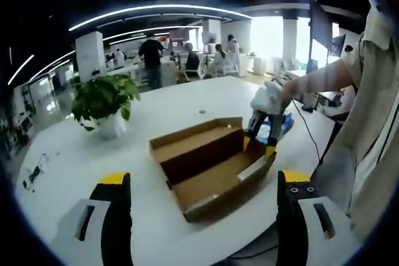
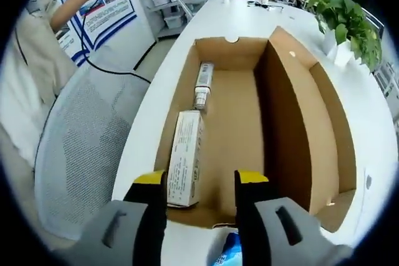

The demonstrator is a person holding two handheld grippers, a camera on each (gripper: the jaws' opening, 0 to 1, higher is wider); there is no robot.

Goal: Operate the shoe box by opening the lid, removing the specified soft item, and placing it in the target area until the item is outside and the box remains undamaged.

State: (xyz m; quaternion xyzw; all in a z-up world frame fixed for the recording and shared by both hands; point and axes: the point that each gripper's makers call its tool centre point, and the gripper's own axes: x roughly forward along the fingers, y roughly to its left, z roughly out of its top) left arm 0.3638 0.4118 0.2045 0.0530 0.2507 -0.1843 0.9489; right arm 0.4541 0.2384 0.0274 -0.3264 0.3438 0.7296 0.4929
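Now my right gripper hangs jaws apart over the open shoe box, white carton at its 11 o'clock, tube beyond at 12. My left gripper is open too, holding nothing, box at 12, potted plant at 10.

brown cardboard shoe box; white table; green-leaved plant; yellow-tipped black jaws are seen.

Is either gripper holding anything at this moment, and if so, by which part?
Nothing is held. The left gripper is open above the white table, and the right gripper is open over the open brown cardboard shoe box.
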